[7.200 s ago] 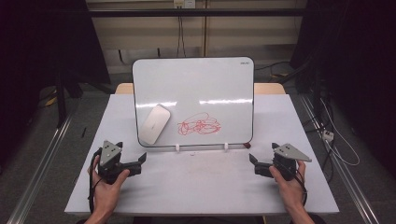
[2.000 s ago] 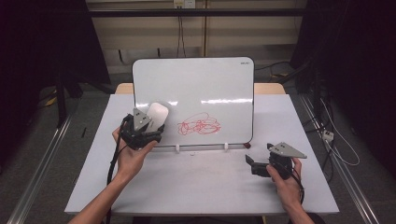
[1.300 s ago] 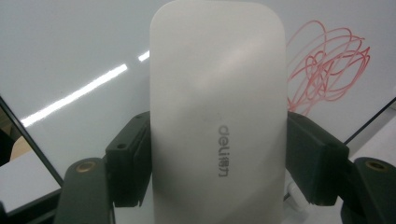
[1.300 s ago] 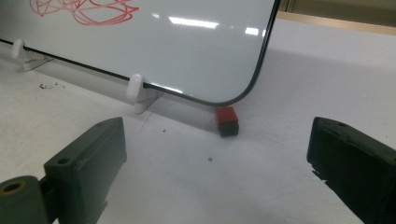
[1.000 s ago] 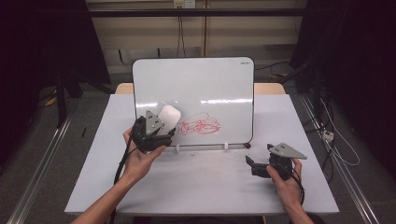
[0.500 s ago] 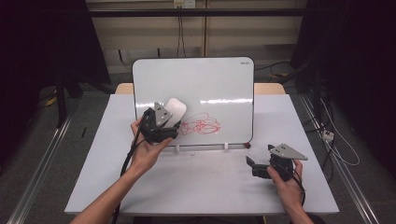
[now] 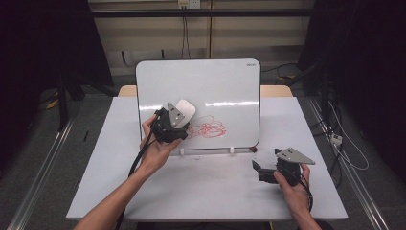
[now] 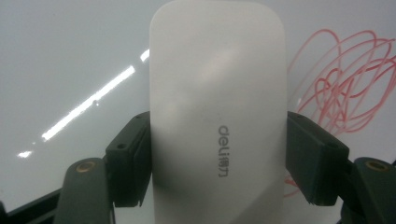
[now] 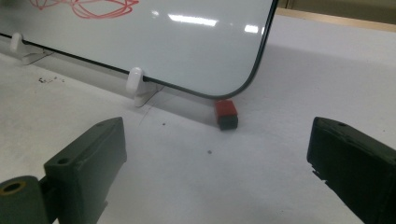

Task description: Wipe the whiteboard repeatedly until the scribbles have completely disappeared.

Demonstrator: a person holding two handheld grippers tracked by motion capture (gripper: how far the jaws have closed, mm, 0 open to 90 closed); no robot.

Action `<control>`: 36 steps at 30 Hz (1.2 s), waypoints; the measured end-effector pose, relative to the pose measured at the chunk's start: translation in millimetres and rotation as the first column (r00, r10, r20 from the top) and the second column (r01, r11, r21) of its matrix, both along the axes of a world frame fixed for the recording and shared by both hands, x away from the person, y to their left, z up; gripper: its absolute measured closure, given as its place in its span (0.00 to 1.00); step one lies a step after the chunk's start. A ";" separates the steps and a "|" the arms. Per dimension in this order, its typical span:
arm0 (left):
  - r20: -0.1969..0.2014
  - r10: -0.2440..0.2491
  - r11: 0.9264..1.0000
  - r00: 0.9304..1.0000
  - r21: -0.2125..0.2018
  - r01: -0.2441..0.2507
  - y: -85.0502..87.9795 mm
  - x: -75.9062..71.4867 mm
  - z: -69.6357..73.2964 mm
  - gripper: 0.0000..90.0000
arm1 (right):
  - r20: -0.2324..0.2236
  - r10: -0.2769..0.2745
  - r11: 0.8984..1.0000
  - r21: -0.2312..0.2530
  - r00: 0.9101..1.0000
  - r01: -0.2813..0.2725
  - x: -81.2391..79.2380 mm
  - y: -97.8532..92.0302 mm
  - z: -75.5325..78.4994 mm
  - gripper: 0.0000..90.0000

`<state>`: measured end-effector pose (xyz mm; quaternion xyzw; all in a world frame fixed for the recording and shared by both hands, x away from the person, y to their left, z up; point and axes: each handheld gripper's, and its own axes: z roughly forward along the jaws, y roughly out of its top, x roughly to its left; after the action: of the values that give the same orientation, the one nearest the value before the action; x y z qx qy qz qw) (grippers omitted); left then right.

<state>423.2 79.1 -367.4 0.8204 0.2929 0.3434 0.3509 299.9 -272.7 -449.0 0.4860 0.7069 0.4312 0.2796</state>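
A whiteboard (image 7: pixel 215 81) stands tilted on the white table (image 7: pixel 191 191), with a red scribble (image 7: pixel 207 128) low on its face. My left gripper (image 7: pixel 179 120) is shut on a white eraser (image 7: pixel 186 109), which lies against the board just left of the scribble. In the left gripper view the eraser (image 8: pixel 217 116) sits clamped between both pads, and the red scribble (image 8: pixel 345 84) is to its right. My right gripper (image 7: pixel 258 168) rests open on the table at the right; its jaws stand wide apart in the right gripper view (image 9: pixel 219 172), with nothing between them.
A small red and black piece (image 9: pixel 226 113) lies on the table by the whiteboard's lower right corner (image 7: pixel 252 149). White clips (image 9: pixel 136 84) hold the board's bottom edge. A wooden table edge (image 7: pixel 277 90) shows behind the board, with cables (image 7: pixel 344 153) on the floor to the right.
My left gripper has carried the eraser rightward across the board, closer to the red scribble. The right gripper has stayed in place.
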 end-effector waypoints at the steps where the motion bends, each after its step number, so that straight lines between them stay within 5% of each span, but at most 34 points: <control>1: -0.001 0.007 1.000 1.000 -0.003 -0.007 -0.8 0.5 -1.0 0.34 | 0.000 0.001 1.000 0.001 1.000 -0.001 0.0 -0.1 -0.1 0.05; 4: 0.032 0.011 0.999 0.999 0.052 -0.013 -5.1 -0.4 -5.0 0.34 | -0.002 0.004 1.000 0.001 1.000 -0.004 0.2 0.1 -0.2 0.05; 20: 0.044 0.031 0.998 0.999 0.046 -0.033 -8.6 -2.3 -7.8 0.34 | -0.004 0.011 1.000 -0.004 1.000 -0.011 0.7 2.3 -0.7 0.05; 21: 0.042 0.015 0.997 0.999 0.073 -0.018 -10.1 -3.6 -8.5 0.34 | -0.003 0.012 1.000 -0.005 1.000 -0.012 0.8 2.6 -0.7 0.05; 36: 0.047 0.002 0.995 0.999 0.097 -0.006 -18.5 -11.4 -18.5 0.34 | -0.004 0.014 1.000 -0.004 1.000 -0.014 0.0 2.6 -0.6 0.05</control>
<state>411.8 60.6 -385.9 0.8276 0.2694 0.3770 0.3168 300.0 -270.1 -449.6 0.4813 0.7116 0.4308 0.2764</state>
